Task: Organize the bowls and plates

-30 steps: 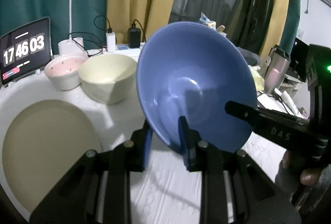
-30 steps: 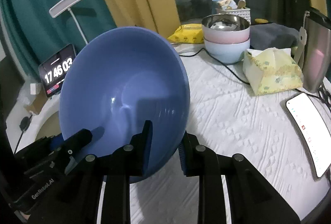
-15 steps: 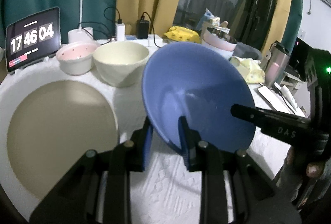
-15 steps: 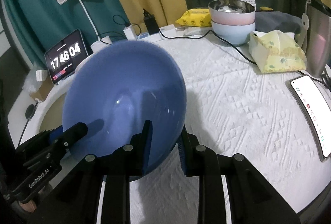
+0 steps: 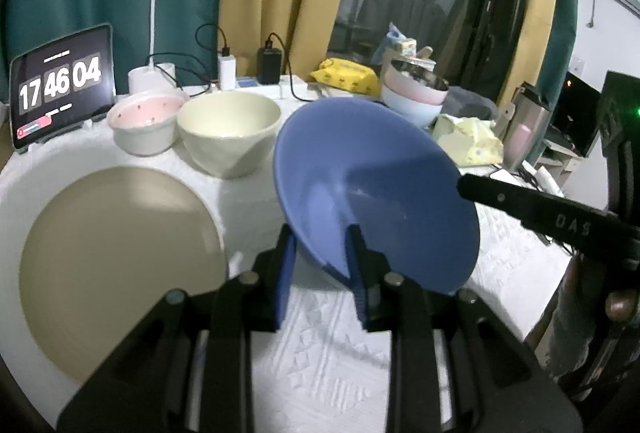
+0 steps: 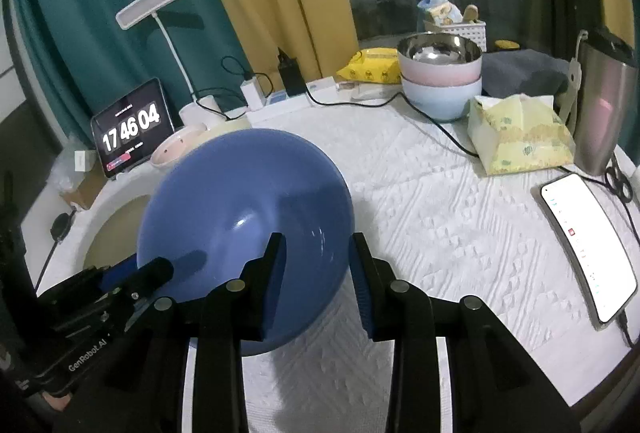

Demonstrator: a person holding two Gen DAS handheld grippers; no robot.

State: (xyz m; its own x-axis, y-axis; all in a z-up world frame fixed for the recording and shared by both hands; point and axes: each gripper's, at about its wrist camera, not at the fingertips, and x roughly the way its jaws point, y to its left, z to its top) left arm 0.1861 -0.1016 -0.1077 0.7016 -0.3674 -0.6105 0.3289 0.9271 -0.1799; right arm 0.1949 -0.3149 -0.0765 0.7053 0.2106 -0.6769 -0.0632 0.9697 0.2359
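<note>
Blue glazed ceramic: the blue bowl fills the centre of the left wrist view, tilted, mouth turned toward the camera and to the right. The left gripper is clamped on its near lower rim, one finger outside the wall, one inside. The right gripper's finger enters from the right and meets the opposite rim. To the left lies the beige plate, flat on the white tablecloth. Behind it stand the cream bowl and the pink bowl, just beside each other, upright. The stacked bowls stand farther back to the right.

Right wrist view: the right gripper straddles the blue bowl's right rim; jaws narrow, one pad inside. The outer pad appears to stand slightly off the wall, so I cannot tell whether this grip is firm. The left gripper holds the rim at lower left. The bowl's underside seems close to the cloth; contact cannot be confirmed.

Judgement: the bowl is carried between both grippers, and the plate and the cream bowl lie to its left, on the left hand's side. Nesting it there calls for levelling the mouth upward first. A one-sided release would risk the bowl tipping.
</note>
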